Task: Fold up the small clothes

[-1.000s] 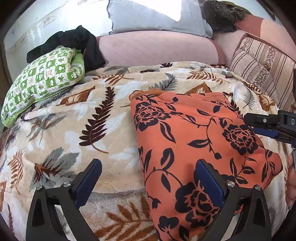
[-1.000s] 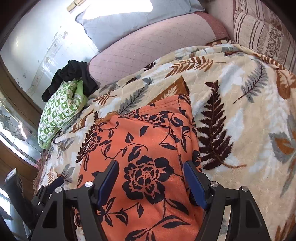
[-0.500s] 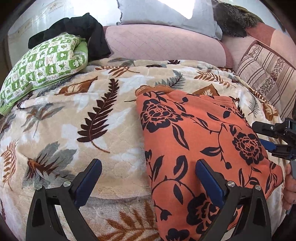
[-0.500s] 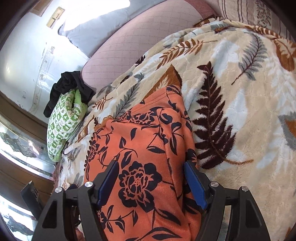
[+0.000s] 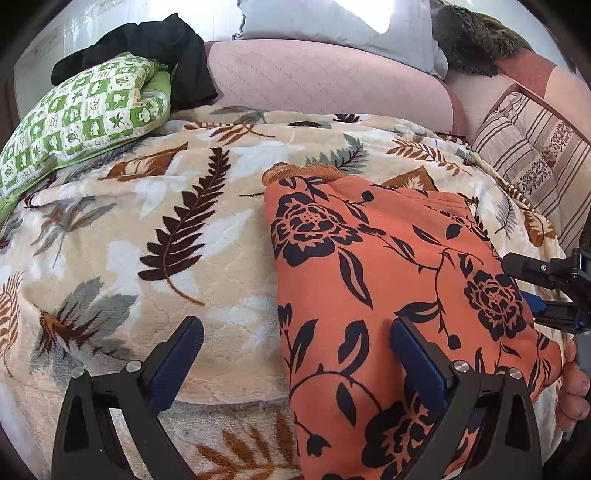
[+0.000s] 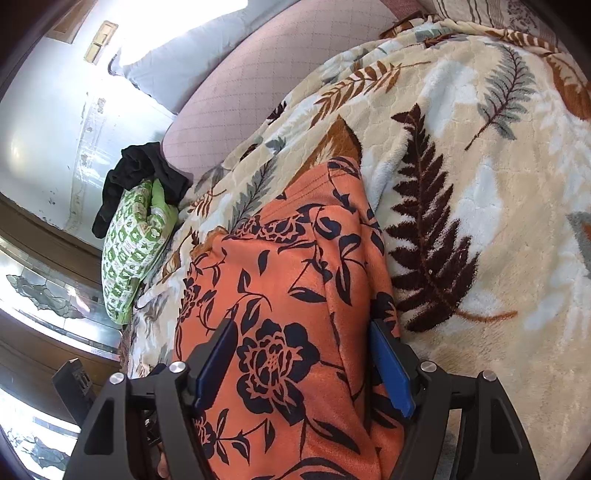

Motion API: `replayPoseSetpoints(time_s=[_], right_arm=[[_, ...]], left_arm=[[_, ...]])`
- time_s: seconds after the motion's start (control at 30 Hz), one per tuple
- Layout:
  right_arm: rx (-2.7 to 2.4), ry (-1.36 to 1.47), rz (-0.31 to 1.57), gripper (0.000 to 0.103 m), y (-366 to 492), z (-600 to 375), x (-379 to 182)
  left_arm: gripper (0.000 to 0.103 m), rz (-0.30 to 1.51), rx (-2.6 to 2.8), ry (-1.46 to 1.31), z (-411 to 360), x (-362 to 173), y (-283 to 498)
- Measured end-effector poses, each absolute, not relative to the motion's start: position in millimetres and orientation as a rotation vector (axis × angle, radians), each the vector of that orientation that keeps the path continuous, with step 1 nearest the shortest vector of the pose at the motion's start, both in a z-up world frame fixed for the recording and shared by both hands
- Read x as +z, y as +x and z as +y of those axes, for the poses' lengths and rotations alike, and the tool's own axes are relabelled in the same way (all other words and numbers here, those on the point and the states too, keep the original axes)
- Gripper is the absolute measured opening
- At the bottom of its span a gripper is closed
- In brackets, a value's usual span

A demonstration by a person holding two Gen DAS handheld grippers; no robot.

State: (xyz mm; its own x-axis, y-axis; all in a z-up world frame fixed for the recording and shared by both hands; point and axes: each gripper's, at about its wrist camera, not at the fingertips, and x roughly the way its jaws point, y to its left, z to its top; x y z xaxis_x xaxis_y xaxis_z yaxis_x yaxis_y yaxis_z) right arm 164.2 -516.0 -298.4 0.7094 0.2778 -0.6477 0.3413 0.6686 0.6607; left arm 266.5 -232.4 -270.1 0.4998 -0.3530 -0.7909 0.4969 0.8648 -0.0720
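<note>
An orange garment with black flowers [image 5: 388, 273] lies folded lengthwise on the leaf-print blanket [image 5: 147, 240]. My left gripper [image 5: 295, 350] is open above the garment's near left edge, its right finger over the cloth and its left finger over the blanket. My right gripper [image 6: 303, 350] is open with both fingers straddling the garment [image 6: 288, 280] near its close end. The right gripper also shows at the right edge of the left wrist view [image 5: 546, 291].
A green checked pillow [image 5: 81, 110] with a black garment [image 5: 147, 48] on it lies at the back left. A pink bolster [image 5: 325, 81], a grey pillow [image 5: 332, 18] and a striped cushion [image 5: 535, 155] line the back and right.
Both grippers have shifted slightly; the right wrist view has tilted and moved closer over the garment. Both stay open. The garment has not visibly changed.
</note>
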Motion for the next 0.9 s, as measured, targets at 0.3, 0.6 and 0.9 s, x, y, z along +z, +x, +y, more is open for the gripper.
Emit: replayPoseSetpoints(time_s=[0.3, 0.6, 0.9], right_arm=[[-0.023, 0.903, 0.827, 0.076, 165, -515, -306], [0.024, 0.941, 0.844, 0.076, 166, -512, -311], [-0.014, 0.966, 0.816, 0.076, 160, -526, -308]], left_arm=[[0.101, 0.989, -0.556, 0.106, -236, -278, 275], [0.101, 1.157, -0.720, -0.063, -242, -291, 281], [0.101, 1.099, -0.651, 0.008, -250, -287, 276]])
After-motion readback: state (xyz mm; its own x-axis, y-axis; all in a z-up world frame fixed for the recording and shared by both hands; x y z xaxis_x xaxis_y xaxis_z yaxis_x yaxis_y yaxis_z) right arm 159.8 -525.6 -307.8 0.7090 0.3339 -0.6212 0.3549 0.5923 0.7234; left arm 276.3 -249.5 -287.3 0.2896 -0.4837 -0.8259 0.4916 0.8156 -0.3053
